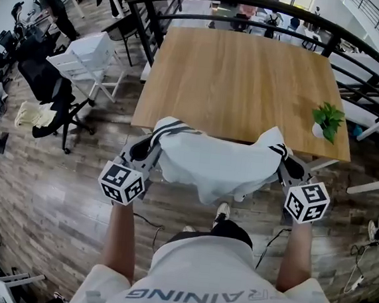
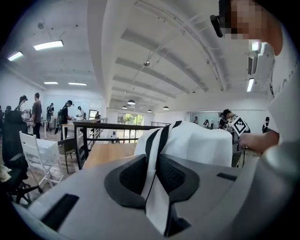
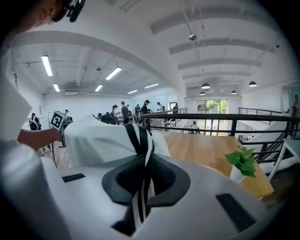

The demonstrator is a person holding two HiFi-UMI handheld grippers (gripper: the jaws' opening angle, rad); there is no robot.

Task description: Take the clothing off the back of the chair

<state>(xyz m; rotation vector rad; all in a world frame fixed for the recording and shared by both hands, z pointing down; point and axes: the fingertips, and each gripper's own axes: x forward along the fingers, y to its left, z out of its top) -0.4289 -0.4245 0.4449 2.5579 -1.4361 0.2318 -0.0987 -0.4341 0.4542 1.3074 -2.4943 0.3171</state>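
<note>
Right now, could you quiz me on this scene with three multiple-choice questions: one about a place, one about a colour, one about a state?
1. Where does the small green potted plant stand?
A) on the floor
B) near the right edge of the light wooden table
C) on the black railing

2. What colour are the stripes on the white garment?
A) red
B) black
C) green

3. How do the left hand-held gripper and the right hand-held gripper stand?
A) both shut on the garment
B) both open and empty
C) only the left one holds cloth

Answers:
1 B, the head view shows its white pot on the tabletop by the right near corner.
2 B, dark bands run along the cloth at both ends.
3 A, each gripper view shows striped cloth pinched between its pads.
</note>
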